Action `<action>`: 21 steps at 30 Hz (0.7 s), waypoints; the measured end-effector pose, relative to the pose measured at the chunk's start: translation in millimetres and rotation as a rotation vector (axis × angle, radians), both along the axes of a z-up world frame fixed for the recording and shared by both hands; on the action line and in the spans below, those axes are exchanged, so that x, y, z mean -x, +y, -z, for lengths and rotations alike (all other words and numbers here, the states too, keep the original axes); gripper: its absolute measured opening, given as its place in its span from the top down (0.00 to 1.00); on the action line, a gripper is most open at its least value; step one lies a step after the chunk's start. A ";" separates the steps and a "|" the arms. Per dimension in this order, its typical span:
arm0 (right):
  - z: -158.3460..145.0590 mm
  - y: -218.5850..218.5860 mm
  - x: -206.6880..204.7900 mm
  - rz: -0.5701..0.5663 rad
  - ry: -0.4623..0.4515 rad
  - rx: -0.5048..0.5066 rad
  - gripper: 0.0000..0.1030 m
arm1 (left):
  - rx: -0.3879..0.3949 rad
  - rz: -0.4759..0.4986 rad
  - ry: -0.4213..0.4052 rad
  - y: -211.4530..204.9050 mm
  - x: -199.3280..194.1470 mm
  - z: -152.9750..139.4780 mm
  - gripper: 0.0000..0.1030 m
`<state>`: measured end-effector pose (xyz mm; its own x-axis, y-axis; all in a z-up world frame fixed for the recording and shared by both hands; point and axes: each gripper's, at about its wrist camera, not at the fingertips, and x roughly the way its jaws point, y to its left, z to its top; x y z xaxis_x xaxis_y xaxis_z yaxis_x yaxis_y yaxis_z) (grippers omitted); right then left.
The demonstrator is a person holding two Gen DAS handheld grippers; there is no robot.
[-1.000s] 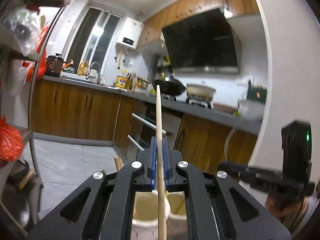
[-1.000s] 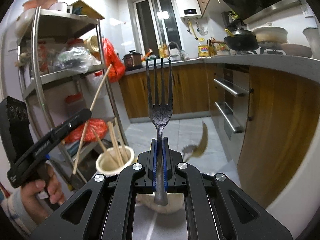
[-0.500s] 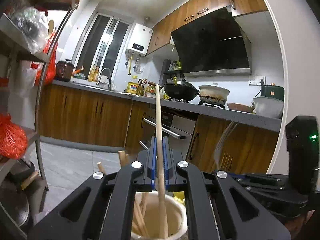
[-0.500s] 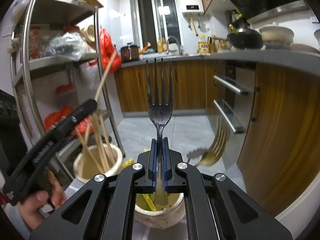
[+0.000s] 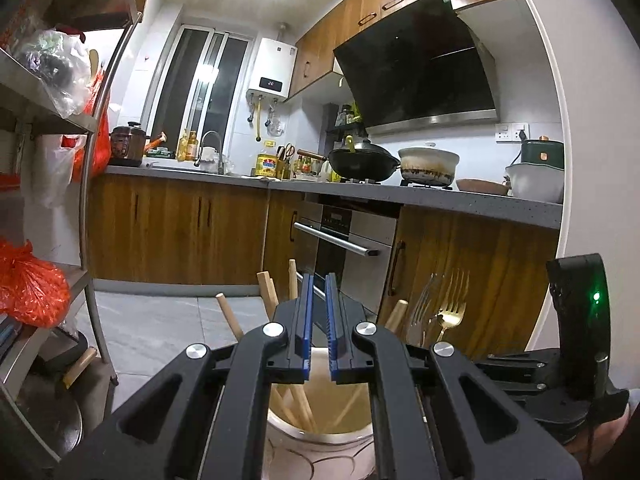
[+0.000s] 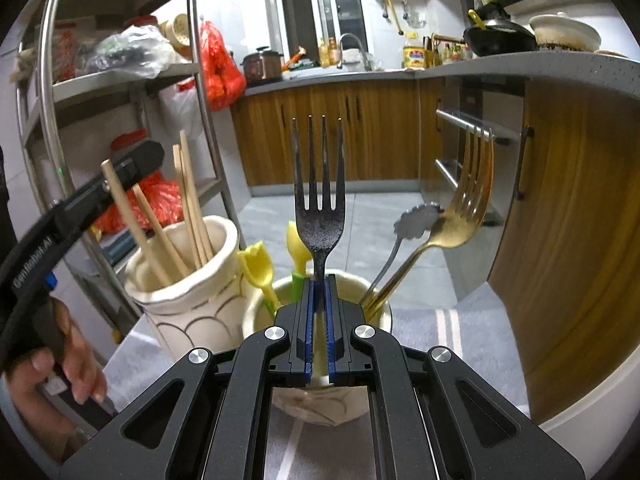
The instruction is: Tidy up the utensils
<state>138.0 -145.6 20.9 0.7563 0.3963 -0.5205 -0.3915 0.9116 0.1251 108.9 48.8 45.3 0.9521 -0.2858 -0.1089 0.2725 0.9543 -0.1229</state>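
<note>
Gone from the left gripper (image 5: pixel 319 332): the chopstick it pinched has dropped in, jaws now parted and empty over the chopstick jar (image 6: pixel 188 280), wood sorted with wood. Right gripper (image 6: pixel 319 328) stays clamped on the black fork (image 6: pixel 319 216), tines up, handle sinking into the cutlery jar (image 6: pixel 320 396) beside the gold fork (image 6: pixel 452 216). Only the right view shows both jars touching on the grey worktop (image 6: pixel 452 344); the left shows sticks inside.
</note>
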 end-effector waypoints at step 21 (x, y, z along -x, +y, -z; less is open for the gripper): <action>-11.6 -40.8 72.2 0.036 -0.101 0.008 0.87 | -0.090 -0.003 0.099 4.3 59.5 -2.5 0.94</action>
